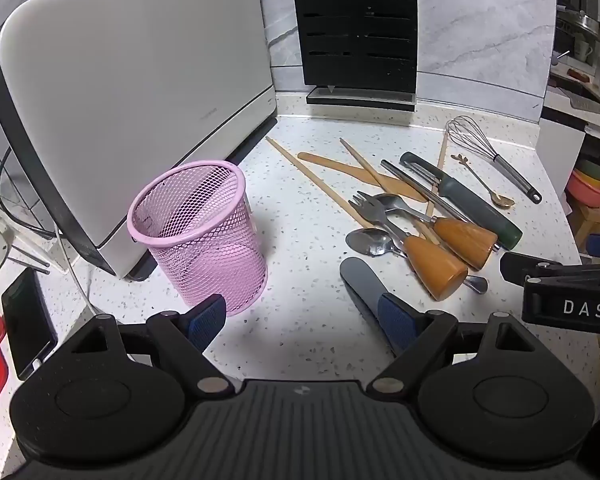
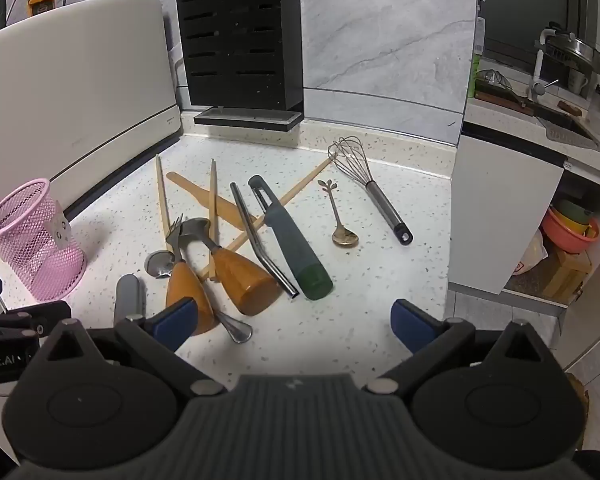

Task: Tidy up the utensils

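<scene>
An empty pink mesh cup (image 1: 204, 236) (image 2: 34, 240) stands upright on the speckled counter (image 1: 300, 320), left of a loose pile of utensils. The pile holds a fork (image 1: 416, 244) and a spoon (image 1: 456, 228) with orange wooden handles, a steel spoon (image 1: 370, 241), wooden chopsticks (image 1: 316, 180), a wooden knife (image 1: 356, 172), a dark green peeler (image 2: 292, 236), a bent steel straw (image 2: 260, 236), a gold spoon (image 2: 342, 224), a whisk (image 2: 370, 184) and a grey handle (image 1: 360, 280). My left gripper (image 1: 304, 326) hovers open before the cup and pile. My right gripper (image 2: 294, 326) is open, near the orange handles.
A large white appliance (image 1: 132, 80) fills the left. A black slotted rack (image 1: 356, 28) stands against the marble back wall. The counter ends at the right, with a white cabinet (image 2: 504, 208) and bowls (image 2: 568, 228) below. A black phone (image 1: 28, 320) lies at the far left.
</scene>
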A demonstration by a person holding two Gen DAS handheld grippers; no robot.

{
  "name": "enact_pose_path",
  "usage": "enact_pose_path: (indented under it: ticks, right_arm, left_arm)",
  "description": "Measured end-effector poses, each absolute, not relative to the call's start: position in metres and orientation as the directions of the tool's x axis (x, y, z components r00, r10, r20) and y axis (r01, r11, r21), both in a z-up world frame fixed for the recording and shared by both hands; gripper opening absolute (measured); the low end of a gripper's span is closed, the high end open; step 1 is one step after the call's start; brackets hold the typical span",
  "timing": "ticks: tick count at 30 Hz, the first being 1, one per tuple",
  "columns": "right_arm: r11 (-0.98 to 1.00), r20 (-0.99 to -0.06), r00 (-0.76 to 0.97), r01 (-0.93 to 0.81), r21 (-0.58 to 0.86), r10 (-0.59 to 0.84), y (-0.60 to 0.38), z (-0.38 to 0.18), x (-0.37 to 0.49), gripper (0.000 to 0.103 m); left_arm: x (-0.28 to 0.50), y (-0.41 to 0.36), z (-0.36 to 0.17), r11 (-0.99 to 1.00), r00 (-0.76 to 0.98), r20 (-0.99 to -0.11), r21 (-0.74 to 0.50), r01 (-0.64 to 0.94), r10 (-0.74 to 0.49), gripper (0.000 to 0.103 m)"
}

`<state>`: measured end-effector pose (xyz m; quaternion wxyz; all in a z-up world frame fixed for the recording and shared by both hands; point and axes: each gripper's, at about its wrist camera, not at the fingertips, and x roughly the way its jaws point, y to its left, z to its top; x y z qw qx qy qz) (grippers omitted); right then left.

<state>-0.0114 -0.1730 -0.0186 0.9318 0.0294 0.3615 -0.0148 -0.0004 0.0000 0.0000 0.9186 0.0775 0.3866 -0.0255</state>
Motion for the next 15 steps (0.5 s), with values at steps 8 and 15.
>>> enact_pose_path:
  ticks: [8,15]
  right_arm:
    - [0.998,-0.673,0.740,0.051,0.046,-0.006,-0.1733,-0.0194,-0.0110,0.100]
    - [0.998,-0.673,0.739,0.050,0.049,-0.004,-0.1731,-0.0196,-0.0111,0.100]
  left_arm:
    - [0.0000,0.0016,0.0006,0.986,0.695,-0.719,0.122,0.110,0.011,0.100]
    - [-0.0001,0.0015,0.0005,0.986,0.696,-0.718,0.122,0.111,0.011,0.100]
